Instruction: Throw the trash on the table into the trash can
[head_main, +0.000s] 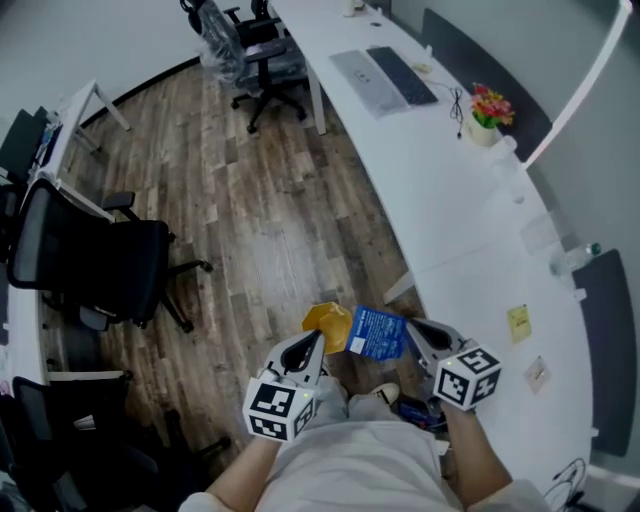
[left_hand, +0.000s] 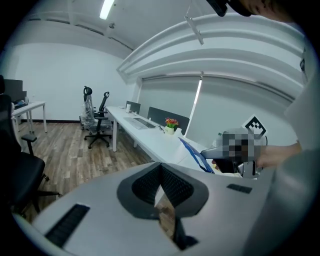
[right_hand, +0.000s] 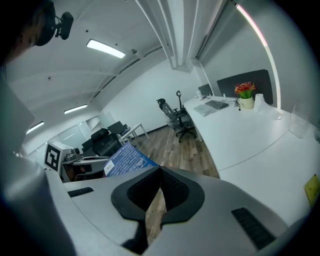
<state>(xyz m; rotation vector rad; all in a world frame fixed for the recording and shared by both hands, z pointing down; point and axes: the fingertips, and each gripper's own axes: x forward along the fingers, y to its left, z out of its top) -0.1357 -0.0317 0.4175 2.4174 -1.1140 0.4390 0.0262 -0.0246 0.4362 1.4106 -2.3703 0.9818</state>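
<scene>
We stand with the long white bench (head_main: 470, 230) at our right and both tools raised in front of our waist, over the wooden floor (head_main: 260, 220). The right hand-held gripper (head_main: 412, 328) is clenched, and its tips appear to pinch one edge of a thin blue packet (head_main: 377, 333). The packet juts leftward from the jaw tips, up in the air and clear of the bench. So thin a wrapper gives the jaws almost nothing to close on, which would explain why they look fully together. We judge that an edge grip leaves most of the packet hanging free, so it should drop cleanly once let go.

The left hand-held gripper (head_main: 318, 340) is clenched too, with its pads meeting at the tip. Its own view shows only floor through the slit beneath, so we see nothing held there. Just ahead of its tips in the head view sits a yellow thing (head_main: 326, 324), partly overlapped by the packet. We cannot tell whether it is more trash carried at this height or something lying lower, near our feet.

No trash can is plainly recognisable in any view. We take this to be the carrying step, with one piece lifted and the bin not yet reached. A small yellow note (head_main: 518, 322) lies on the bench, and we cannot say whether it counts as trash.
</scene>
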